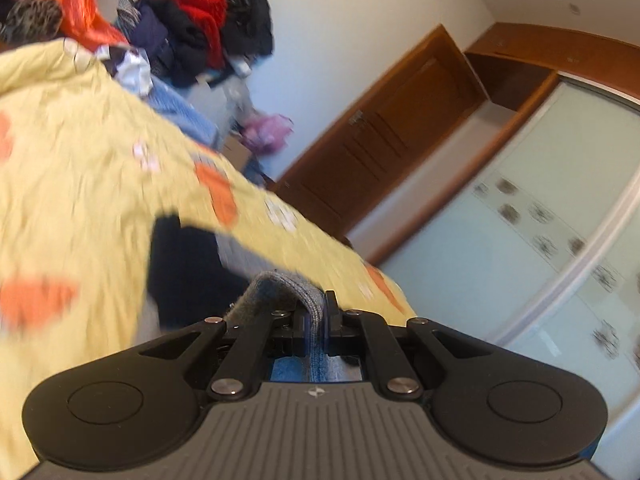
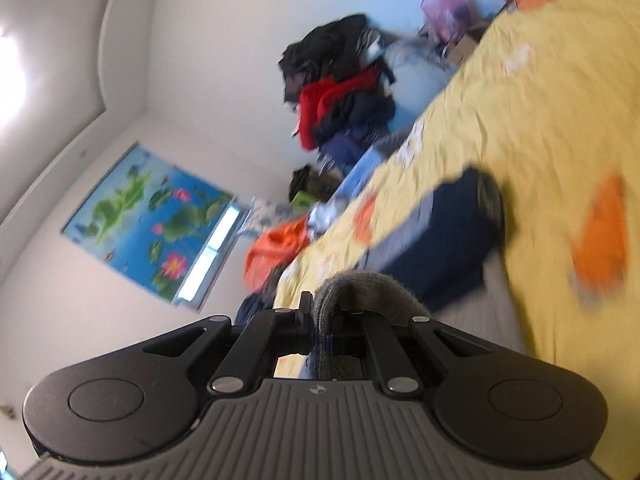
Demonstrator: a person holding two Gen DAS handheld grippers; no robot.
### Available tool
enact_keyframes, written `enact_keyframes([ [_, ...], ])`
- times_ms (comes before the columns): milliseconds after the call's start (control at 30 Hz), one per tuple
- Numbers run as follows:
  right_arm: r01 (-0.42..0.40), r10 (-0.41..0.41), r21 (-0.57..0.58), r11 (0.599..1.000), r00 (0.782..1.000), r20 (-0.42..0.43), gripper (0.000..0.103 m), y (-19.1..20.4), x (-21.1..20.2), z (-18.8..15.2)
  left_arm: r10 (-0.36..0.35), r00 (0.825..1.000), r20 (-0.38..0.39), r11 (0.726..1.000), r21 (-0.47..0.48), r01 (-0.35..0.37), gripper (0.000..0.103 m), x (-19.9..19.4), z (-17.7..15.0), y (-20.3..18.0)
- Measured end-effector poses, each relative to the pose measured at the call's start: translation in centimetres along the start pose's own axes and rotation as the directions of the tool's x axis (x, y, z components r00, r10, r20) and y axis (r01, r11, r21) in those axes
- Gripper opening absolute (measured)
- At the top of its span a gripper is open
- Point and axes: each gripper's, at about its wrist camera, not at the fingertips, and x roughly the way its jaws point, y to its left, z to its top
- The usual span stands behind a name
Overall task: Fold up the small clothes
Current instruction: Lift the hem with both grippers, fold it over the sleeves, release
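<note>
Both hand-held grippers are clamped on the same small garment; the left hand-held gripper (image 1: pixel 316 316) has its jaws closed tight on a grey knitted hem (image 1: pixel 280 292), the right hand-held gripper (image 2: pixel 320 316) pinches another grey ribbed edge (image 2: pixel 360 288); the garment (image 2: pixel 436 240), navy with a grey band, hangs blurred between them, just above the yellow bed cover (image 1: pixel 80 160) with orange patches; beyond the bed a heap of dark and red clothes (image 1: pixel 200 20) leans against the white wall.
</note>
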Motion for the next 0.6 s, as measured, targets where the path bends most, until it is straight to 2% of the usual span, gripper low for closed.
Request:
enact_keyframes([
  [100,0.065,-0.064,-0.002,0.998,0.997,0.034,0.010,-1.4,4.1,4.0,0.068,0.997,0.033,0.998,0.014,-0.068,0.006,4.9,3.4,1.6],
  [200,0.128,-0.129,0.025,0.992,0.990,0.056,0.010,-3.9,8.3,7.2,0.137,0.989,0.057,0.990,0.008,-0.138,0.006,9.7,5.3,3.9],
  [300,0.200,-0.202,0.039,0.979,0.977,0.062,0.011,-6.6,12.7,9.0,0.281,0.956,0.083,0.960,-0.033,-0.279,0.008,14.0,6.6,6.8],
  [367,0.242,-0.245,0.055,0.969,0.968,0.059,0.020,-8.4,15.1,9.6,0.340,0.940,-0.001,0.932,-0.129,-0.338,0.011,16.4,7.2,9.3],
  [400,0.279,-0.283,0.070,0.958,0.957,0.064,0.038,-9.1,16.0,9.7,0.343,0.939,-0.038,0.921,-0.183,-0.344,0.017,17.0,7.2,10.3],
  [433,0.311,-0.317,0.090,0.946,0.946,0.068,0.049,-9.8,16.7,9.9,0.335,0.942,-0.037,0.916,-0.222,-0.334,0.031,16.9,6.9,11.0],
  [467,0.330,-0.337,0.093,0.939,0.938,0.076,0.068,-9.9,16.9,9.7,0.331,0.944,-0.008,0.916,-0.237,-0.323,0.044,16.4,6.5,11.2],
  [500,0.324,-0.331,0.087,0.942,0.939,0.093,0.075,-9.8,16.8,9.4,0.333,0.943,0.024,0.918,-0.236,-0.318,0.085,15.7,6.4,11.2],
  [533,0.293,-0.300,0.074,0.953,0.948,0.111,0.076,-9.5,16.5,9.0,0.345,0.937,0.057,0.917,-0.233,-0.324,0.103,14.7,6.3,11.1],
  [600,0.261,-0.261,0.016,0.965,0.959,0.107,0.076,-8.6,15.3,8.2,0.376,0.916,0.141,0.909,-0.245,-0.336,0.103,11.8,6.2,11.0],
])
